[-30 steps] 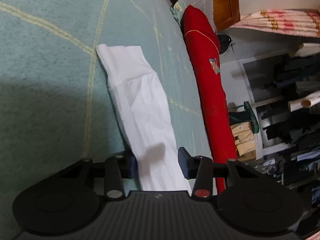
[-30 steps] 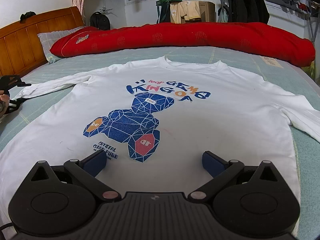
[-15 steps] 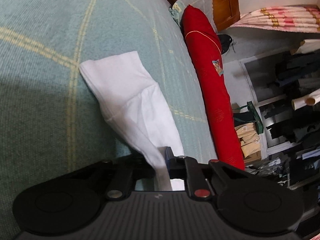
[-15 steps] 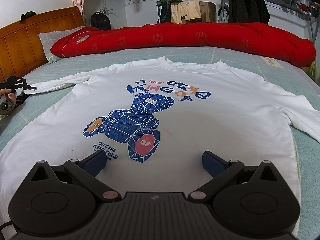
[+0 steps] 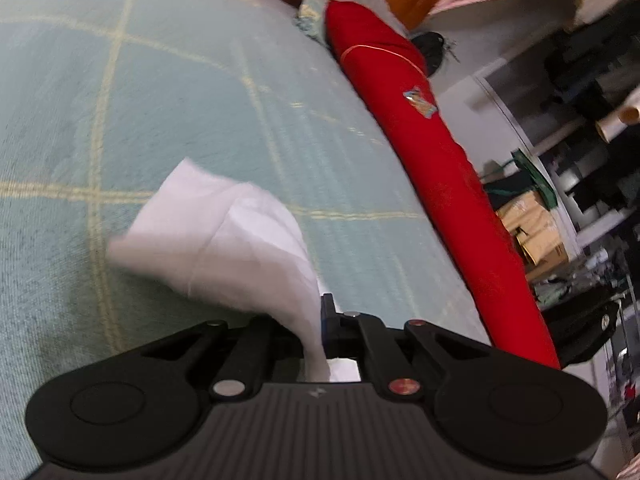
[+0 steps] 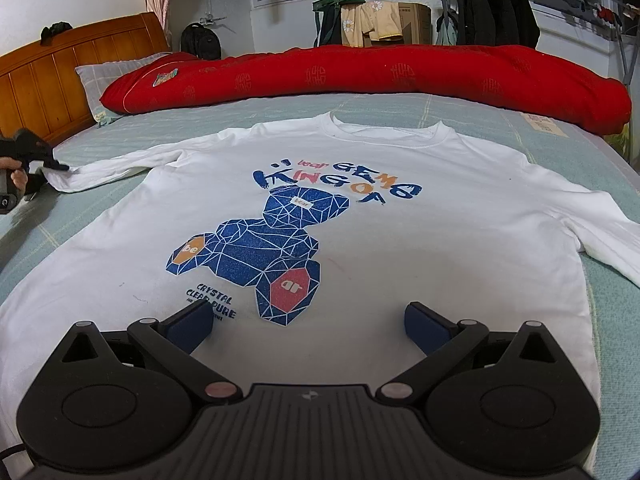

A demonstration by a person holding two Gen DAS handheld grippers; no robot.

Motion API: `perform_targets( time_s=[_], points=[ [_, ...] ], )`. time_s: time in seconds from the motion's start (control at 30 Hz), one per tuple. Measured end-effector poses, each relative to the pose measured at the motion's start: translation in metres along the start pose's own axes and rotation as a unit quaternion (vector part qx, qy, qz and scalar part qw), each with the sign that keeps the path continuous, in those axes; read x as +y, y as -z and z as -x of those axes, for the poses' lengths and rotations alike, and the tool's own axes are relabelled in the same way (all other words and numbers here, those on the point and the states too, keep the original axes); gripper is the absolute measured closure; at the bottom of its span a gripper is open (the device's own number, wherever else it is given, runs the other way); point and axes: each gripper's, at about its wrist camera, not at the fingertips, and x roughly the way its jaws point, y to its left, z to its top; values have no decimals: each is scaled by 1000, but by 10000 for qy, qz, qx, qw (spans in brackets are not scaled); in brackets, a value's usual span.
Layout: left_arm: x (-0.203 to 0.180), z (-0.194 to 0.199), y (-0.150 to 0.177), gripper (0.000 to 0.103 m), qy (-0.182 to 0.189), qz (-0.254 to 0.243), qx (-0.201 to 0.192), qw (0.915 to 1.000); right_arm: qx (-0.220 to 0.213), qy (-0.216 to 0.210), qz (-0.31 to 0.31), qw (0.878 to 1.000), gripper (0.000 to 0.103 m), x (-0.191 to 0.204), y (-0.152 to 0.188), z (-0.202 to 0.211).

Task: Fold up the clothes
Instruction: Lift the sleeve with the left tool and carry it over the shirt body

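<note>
White cotton long-sleeved shirt (image 6: 360, 200) lies face up on the green bedspread (image 5: 160, 100), its blue bear print just ahead of the right gripper (image 6: 308, 320). That gripper's jaws stand wide apart over the hem, nothing pinched between them. The left gripper (image 5: 320, 320) has just been closing its jaws and is clamped on the shirt's sleeve (image 5: 240, 248); the cuff end droops forward beyond the jaws, raised off the bedspread.

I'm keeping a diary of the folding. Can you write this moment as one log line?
left hand-held gripper: shut on white cotton shirt sleeve | right hand-held gripper: open above white printed long-sleeved shirt
</note>
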Motion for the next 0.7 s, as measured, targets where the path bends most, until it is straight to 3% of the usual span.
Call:
perform_targets(
  time_s=[0.13, 0.37, 0.7],
  points=[
    [-19, 14, 3, 101, 163, -293, 54, 9994, -27, -6, 22, 10000, 0, 2, -1, 3],
    [-69, 36, 10, 101, 454, -896, 171, 9948, -304, -467, 28, 9984, 0, 7, -5, 21],
    [-156, 54, 44, 101, 844, -1810, 456, 9788, -372, -659, -56, 9971, 0, 8, -8, 30]
  ],
)
